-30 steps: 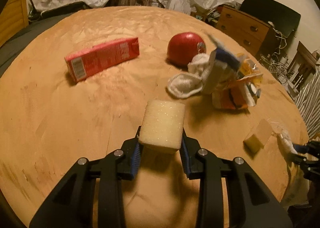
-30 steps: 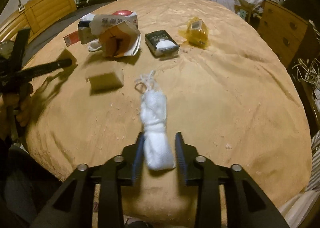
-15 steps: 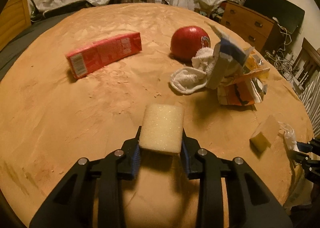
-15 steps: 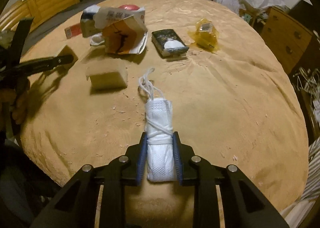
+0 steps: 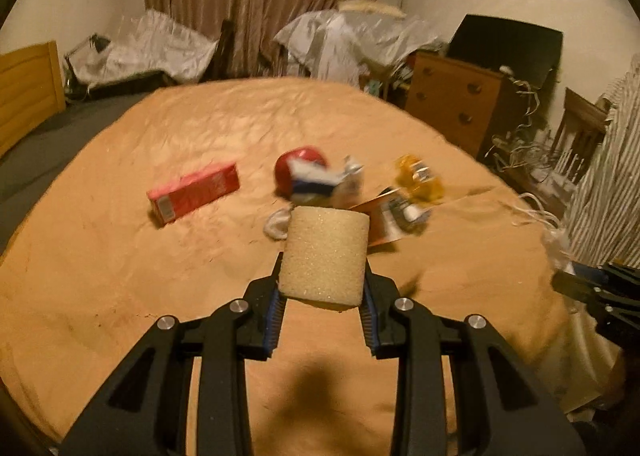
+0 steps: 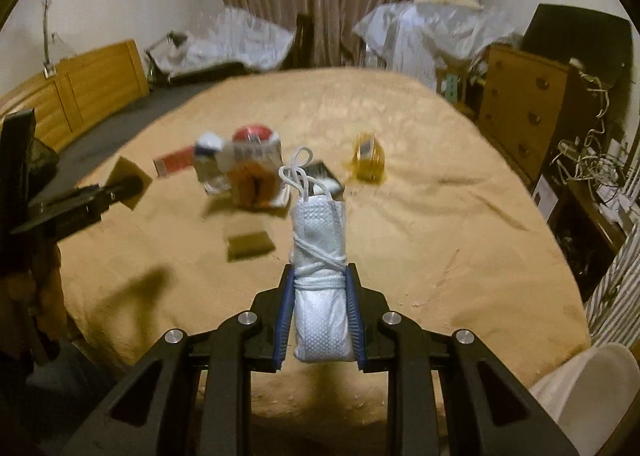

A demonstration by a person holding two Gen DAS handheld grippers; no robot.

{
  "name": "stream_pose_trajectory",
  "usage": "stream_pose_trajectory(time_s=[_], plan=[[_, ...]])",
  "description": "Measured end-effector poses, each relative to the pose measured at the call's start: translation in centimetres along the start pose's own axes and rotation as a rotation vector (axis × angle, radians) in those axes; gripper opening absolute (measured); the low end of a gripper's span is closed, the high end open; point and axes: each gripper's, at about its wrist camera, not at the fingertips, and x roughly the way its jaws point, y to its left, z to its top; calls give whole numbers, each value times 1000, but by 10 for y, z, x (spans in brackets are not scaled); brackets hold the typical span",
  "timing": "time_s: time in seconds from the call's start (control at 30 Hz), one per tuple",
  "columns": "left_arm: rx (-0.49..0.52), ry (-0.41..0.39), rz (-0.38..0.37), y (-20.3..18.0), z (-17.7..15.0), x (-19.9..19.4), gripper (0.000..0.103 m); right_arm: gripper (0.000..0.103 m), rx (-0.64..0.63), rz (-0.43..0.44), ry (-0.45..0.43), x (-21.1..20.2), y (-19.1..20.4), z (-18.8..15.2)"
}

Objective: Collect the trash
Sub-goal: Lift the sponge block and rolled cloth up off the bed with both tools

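Observation:
My left gripper (image 5: 322, 296) is shut on a pale yellow sponge (image 5: 323, 254) and holds it raised above the tan bedspread (image 5: 120, 264). My right gripper (image 6: 320, 316) is shut on a rolled white face mask (image 6: 320, 276) with its ear loops sticking up, also lifted off the bed. The left gripper with its sponge shows at the left of the right wrist view (image 6: 120, 184). The right gripper shows at the right edge of the left wrist view (image 5: 600, 288).
On the bed lie a red carton (image 5: 192, 192), a red ball (image 5: 298, 168), a torn orange and white carton (image 6: 248, 176), a yellow wrapper (image 6: 368, 160), a dark packet (image 6: 324, 176) and a second sponge (image 6: 250, 244). A wooden dresser (image 6: 524, 108) stands at right.
Both grippers have lifted up from the bed with their loads. The right gripper closed on the mask a moment earlier and now holds it in the air.

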Motion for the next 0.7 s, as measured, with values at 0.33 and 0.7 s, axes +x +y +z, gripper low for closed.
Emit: stream_pose_trajectory(time_s=[0.33, 0.7], plan=[[41, -216, 60, -48, 1, -80, 31, 26, 3, 26, -223, -81, 24, 0], [21, -329, 145, -51, -1, -114, 31, 26, -29, 47, -344, -126, 47, 2]])
